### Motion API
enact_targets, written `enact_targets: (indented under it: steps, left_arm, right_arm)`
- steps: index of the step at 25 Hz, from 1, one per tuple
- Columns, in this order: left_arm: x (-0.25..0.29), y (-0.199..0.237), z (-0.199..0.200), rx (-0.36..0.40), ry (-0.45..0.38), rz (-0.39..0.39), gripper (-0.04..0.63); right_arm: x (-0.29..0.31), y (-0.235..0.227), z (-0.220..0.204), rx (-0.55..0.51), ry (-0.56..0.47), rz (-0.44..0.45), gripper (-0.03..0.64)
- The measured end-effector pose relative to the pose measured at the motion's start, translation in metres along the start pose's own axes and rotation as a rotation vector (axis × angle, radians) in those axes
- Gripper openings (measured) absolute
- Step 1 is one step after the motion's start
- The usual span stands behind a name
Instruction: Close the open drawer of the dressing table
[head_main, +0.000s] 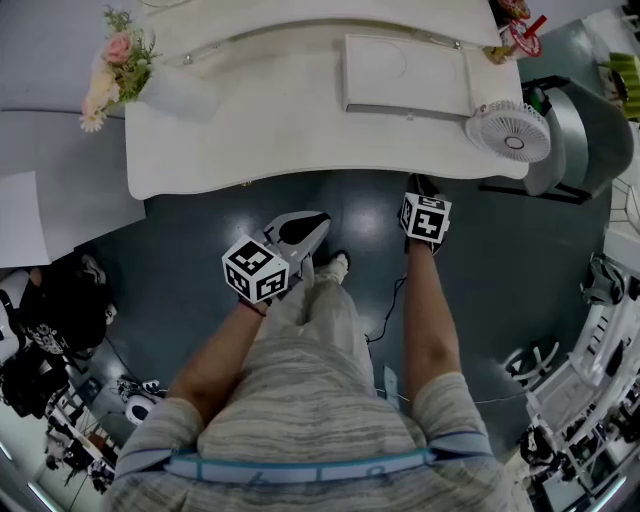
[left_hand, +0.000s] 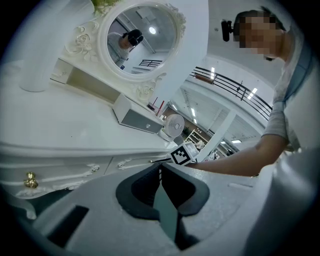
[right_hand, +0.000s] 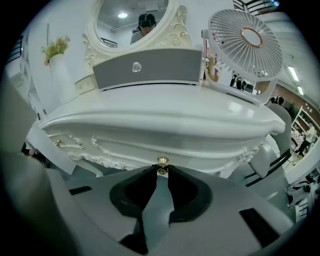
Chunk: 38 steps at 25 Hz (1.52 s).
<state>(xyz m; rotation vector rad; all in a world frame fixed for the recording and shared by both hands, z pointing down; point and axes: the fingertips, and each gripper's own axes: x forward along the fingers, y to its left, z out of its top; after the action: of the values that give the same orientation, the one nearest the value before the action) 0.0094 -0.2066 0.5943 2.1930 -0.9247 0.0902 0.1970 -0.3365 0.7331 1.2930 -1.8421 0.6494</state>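
The white dressing table (head_main: 280, 130) fills the top of the head view. Its carved drawer front (right_hand: 175, 142) carries a small brass knob (right_hand: 162, 161); the front looks level with the rest of the table's face. My right gripper (right_hand: 161, 169) is shut, its tips right at that knob, under the table's front edge (head_main: 418, 182). My left gripper (head_main: 320, 224) hangs lower and to the left, away from the table, shut with nothing in it (left_hand: 160, 169). In the left gripper view the table's left side shows another brass knob (left_hand: 31, 180).
On the tabletop stand a grey-fronted box (right_hand: 145, 67), a round white fan (head_main: 508, 130), a vase of flowers (head_main: 120, 62) and an oval mirror (left_hand: 137, 37). A chair (head_main: 585, 135) stands to the right. The person's legs and shoes (head_main: 330, 270) are below the table on the dark floor.
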Motion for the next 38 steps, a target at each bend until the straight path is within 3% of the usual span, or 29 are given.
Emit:
enact_targets:
  steps: [8, 18, 38]
  left_arm:
    - [-0.003, 0.0, 0.008, 0.015, -0.013, -0.002, 0.025]
    - [-0.003, -0.014, 0.035, 0.072, -0.042, -0.035, 0.025]
    - [-0.063, -0.102, 0.102, 0.184, -0.149, -0.111, 0.025]
  right_arm:
    - [-0.004, 0.0, 0.003, 0.005, 0.025, 0.015, 0.061]
    - [-0.058, 0.034, 0.015, -0.026, -0.044, 0.077, 0.046]
    - [-0.272, 0.085, 0.087, 0.009, -0.435, 0.262, 0.021]
